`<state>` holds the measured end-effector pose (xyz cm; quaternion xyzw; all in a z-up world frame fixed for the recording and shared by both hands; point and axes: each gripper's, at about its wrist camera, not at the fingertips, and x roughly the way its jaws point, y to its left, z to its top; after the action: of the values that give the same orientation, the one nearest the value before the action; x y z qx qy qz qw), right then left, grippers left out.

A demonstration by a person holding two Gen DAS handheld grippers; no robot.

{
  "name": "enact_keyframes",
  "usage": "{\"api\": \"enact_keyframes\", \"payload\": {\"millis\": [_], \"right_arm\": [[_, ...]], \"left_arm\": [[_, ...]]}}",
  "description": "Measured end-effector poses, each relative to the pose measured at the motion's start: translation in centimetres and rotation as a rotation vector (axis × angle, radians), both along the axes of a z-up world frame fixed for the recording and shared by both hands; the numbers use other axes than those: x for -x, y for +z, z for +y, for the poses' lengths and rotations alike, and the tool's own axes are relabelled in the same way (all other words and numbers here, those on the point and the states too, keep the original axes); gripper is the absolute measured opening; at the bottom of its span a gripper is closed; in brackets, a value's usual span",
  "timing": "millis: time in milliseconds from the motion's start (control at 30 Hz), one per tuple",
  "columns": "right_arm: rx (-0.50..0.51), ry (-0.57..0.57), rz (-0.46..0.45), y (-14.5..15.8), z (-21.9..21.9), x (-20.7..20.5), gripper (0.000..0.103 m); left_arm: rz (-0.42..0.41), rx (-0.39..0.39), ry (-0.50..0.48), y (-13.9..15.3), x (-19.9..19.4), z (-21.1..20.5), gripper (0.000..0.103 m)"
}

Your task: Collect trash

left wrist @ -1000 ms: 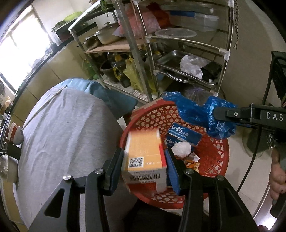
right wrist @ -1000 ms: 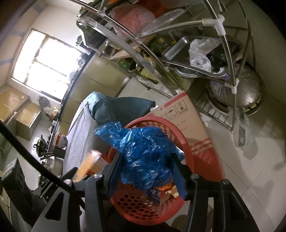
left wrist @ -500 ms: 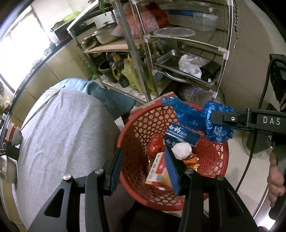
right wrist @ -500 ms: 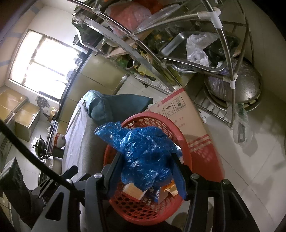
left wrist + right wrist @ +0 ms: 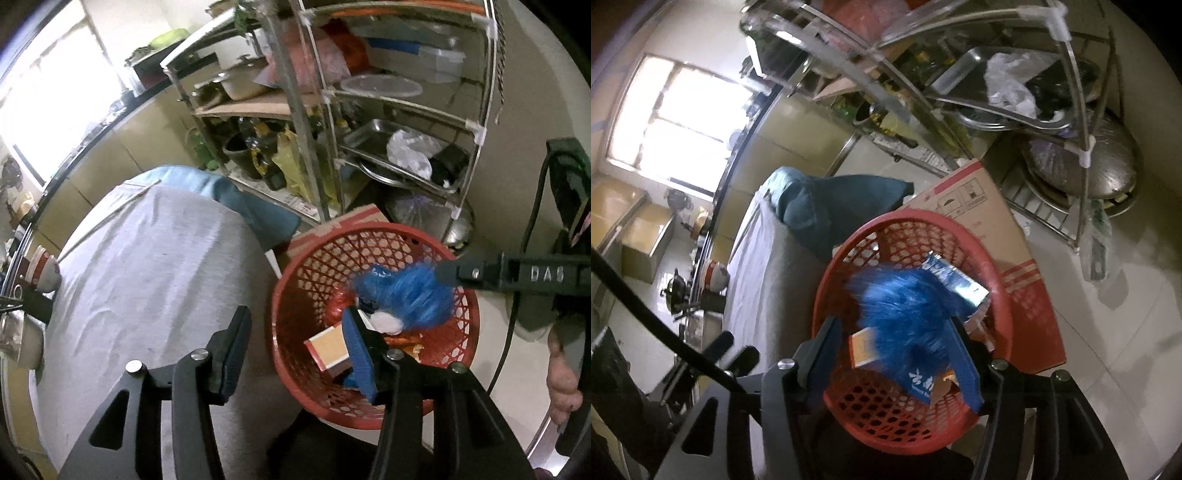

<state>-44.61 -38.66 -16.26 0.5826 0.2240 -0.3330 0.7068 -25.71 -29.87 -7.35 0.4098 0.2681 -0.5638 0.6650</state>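
**A:** Start with the biggest thing. How would the red basket [image 5: 373,325] handle?

**B:** Stiff plastic lattice, light I'd judge, even with rubbish in it. Take it by the rim. It stands on the pale tiled floor [image 5: 1115,332], touching a cardboard box [image 5: 997,236] and just beside the grey-covered surface [image 5: 147,288].

**A:** And the blue plastic bag [image 5: 905,317]?

**B:** Soft, crinkly, nearly weightless, probably slippery. It's blurred, between the jaws of the right gripper [image 5: 899,360] and over the basket. Those jaws have just been opening and the pads don't seem to press it, so I read it as let go. To hold it again, pinch a bunched fold.

**A:** The orange carton [image 5: 328,349]?

**B:** Light card, crushable; grip its flat sides. It lies inside the basket. The left gripper [image 5: 295,354] stands parted and empty, its jaws just having widened, one finger over the surface, one over the basket.

**A:** The room?

**B:** A cramped kitchen: a metal rack [image 5: 388,110] crowded with pans close behind, a bright window [image 5: 676,114] far off.
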Motion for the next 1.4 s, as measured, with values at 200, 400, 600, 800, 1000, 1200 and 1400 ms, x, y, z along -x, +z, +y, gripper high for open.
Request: {"api": "enact_keyframes", "payload": {"millis": [200,400,600,800,1000,1200,1400], "right_arm": [[0.036,0.06,0.029,1.0,1.0,-1.8,0.066],[0.159,0.107,0.075,4.1,2.3,-3.8,0.066],[0.379,0.169,0.134,9.4,4.2,-7.2,0.066],[0.561,0.31,0.155,13.8,7.5,-13.4,0.066],[0.646,0.451,0.112,16.4,11.6,-20.5,0.066],[0.695,0.556,0.078,17.5,15.9,-26.2,0.066],[0.739,0.612,0.063,19.0,19.6,-29.4,0.066]], "left_arm": [[0.005,0.046,0.052,1.8,-1.7,1.2,0.053],[0.01,0.118,0.13,4.1,-4.4,3.3,0.07],[-0.021,0.195,0.249,6.6,-8.2,6.2,0.078],[-0.044,0.252,0.419,8.9,-13.1,10.5,0.079],[-0.09,0.303,0.642,10.7,-18.4,16.3,0.079],[-0.13,0.352,0.798,12.0,-21.8,21.9,0.079],[-0.146,0.373,0.863,12.7,-23.1,25.5,0.079]]}}
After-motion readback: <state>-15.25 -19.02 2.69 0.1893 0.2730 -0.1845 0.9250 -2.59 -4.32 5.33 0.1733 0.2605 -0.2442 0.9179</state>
